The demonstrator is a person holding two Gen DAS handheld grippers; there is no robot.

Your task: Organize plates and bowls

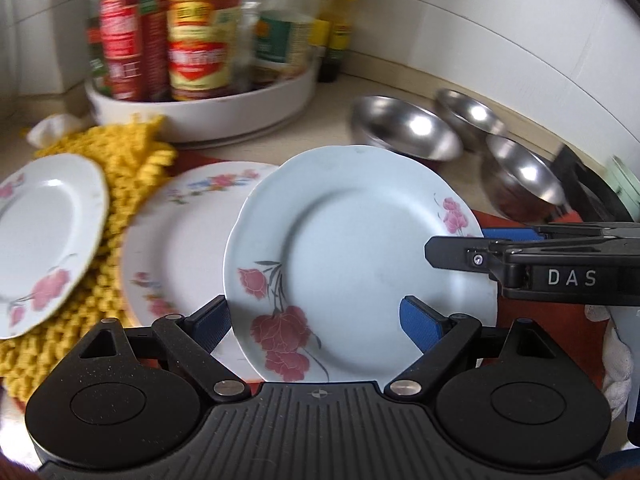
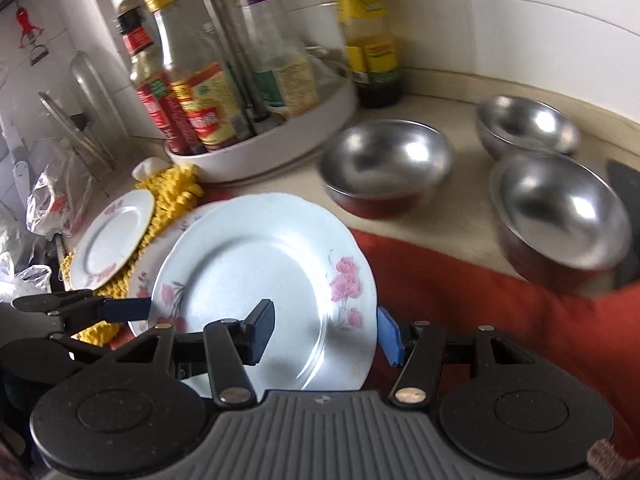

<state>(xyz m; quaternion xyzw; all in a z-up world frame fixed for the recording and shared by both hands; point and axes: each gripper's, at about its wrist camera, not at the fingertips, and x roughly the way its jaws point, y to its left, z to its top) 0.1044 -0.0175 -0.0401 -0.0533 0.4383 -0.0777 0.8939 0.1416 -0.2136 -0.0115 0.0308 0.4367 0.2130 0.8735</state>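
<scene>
A: How much has been sorted?

B: Little, it is judged. The rose plate (image 2: 256, 280) is held tilted above the bench (image 2: 460, 208): the right gripper (image 2: 326, 334) is clamped across its rim, the left gripper (image 1: 316, 320) stands wide around it.

A: What is left?

B: Two other plates (image 1: 188, 232) and three steel bowls (image 2: 388, 168) lie unstacked.

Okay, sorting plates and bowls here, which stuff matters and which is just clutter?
For the job: blue-tinted plate, flowered plate under it, small plate, three steel bowls.
Clutter: bottle tray, yellow knit mat, red cloth.
</scene>
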